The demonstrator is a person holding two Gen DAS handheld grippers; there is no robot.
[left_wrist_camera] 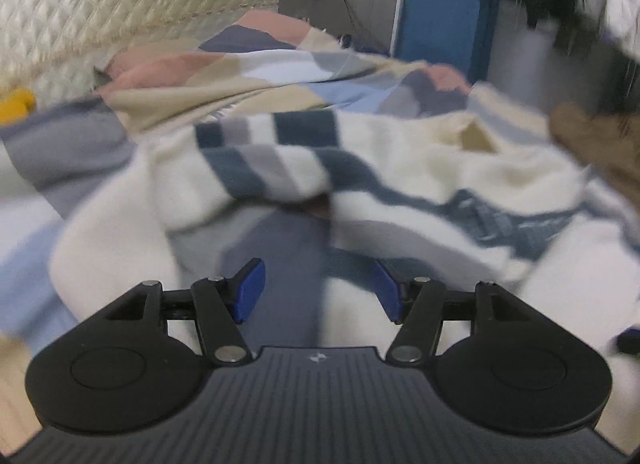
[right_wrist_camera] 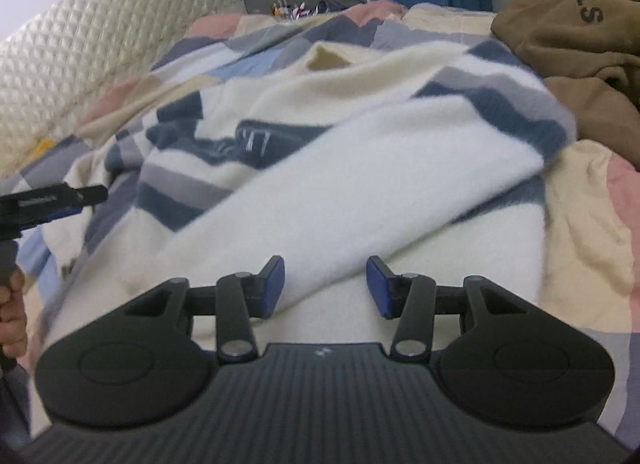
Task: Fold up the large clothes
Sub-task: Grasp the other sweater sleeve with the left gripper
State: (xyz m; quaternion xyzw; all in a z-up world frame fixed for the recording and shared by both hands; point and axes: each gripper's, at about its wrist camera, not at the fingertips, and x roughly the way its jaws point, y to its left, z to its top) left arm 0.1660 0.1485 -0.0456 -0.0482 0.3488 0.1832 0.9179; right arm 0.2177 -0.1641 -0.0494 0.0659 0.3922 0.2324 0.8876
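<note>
Lighting: even, soft, indoor, moderately bright; source out of frame; shadows faint, only a thin dark band under the folded sweater point(right_wrist_camera: 352, 168) sleeve; no strong glare, a mild sheen on the quilted headboard point(right_wrist_camera: 100, 48).
Sharpness: left wrist view heavily motion-blurred across the sweater point(left_wrist_camera: 360, 168) and patchwork bedcover point(left_wrist_camera: 256, 64), worst at the right edge; right wrist view clearer, softly smeared at mid-frame; gripper bodies crisp in both.
Distortion: fisheye curvature throughout; corners bent and darkened.

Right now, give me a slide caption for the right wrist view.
Open right gripper above a fuzzy cream sweater with navy and grey stripes on a patchwork bedspread.
</note>
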